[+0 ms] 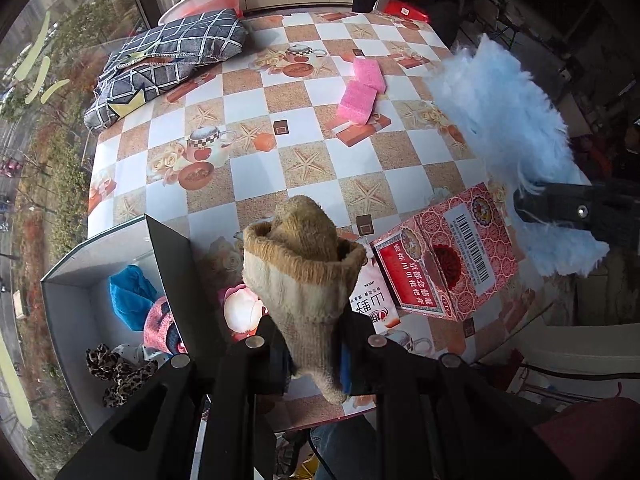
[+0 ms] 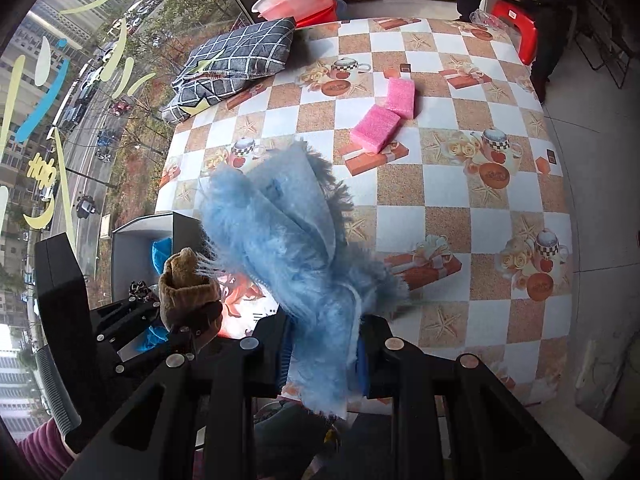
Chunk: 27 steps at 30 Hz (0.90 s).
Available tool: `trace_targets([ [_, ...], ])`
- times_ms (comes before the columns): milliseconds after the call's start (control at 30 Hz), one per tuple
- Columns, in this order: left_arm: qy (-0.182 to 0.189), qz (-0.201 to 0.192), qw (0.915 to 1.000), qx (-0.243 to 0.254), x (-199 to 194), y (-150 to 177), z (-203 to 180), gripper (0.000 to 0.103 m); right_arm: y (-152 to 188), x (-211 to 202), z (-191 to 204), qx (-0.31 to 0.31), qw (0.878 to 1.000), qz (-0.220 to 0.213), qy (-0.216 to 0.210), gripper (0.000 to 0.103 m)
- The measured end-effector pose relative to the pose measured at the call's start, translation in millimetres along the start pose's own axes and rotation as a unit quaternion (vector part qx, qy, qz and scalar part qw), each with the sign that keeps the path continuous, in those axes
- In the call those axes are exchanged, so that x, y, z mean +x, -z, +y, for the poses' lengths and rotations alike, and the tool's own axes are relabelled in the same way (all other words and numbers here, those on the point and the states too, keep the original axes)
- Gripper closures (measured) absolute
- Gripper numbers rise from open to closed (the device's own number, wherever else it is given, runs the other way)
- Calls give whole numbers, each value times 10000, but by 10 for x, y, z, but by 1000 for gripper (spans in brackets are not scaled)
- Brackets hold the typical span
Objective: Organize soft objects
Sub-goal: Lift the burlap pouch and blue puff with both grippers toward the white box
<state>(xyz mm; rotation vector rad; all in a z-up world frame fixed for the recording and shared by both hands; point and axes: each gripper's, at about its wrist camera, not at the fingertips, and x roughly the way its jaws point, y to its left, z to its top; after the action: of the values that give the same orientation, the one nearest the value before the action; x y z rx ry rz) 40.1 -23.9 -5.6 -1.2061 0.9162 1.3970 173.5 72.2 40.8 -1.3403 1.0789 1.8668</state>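
Left gripper clamped on beige sock, box just left; right gripper clamped on blue fluffy cloth, farther off.

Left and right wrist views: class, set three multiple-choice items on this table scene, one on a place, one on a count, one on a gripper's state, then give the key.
1. Where does the checked pillow lie?
A. far corner of the table by the window
B. in the grey box
C. on the floor

2. How many pink sponges lie on the table?
A. one
B. two
C. four

3. What is the left gripper doing?
A. standing open
B. clamping the beige sock
C. clamping a box

Key: 1 A, it rests beside the glass; 2 B, two blocks touch; 3 B, the sock stands between shut fingers.
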Motion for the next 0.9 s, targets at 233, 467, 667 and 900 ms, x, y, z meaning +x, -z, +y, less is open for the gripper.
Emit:
trace_targets([
  [233, -21, -161, 9994, -319, -88, 72, 224, 84, 19, 35, 292, -388, 9992, 67, 56, 76],
  [467, -68, -315, 9977, -601, -177, 165, 437, 84, -3, 99, 535, -701, 9974, 151, 67, 76],
  [667, -107, -380, 9954, -877, -226, 280, 633, 84, 1, 173, 767, -1011, 9946, 239, 57, 76],
  [900, -202, -436, 9909, -1261, -292, 446, 867, 84, 16, 273, 1038, -1373, 9898, 366, 11, 76],
])
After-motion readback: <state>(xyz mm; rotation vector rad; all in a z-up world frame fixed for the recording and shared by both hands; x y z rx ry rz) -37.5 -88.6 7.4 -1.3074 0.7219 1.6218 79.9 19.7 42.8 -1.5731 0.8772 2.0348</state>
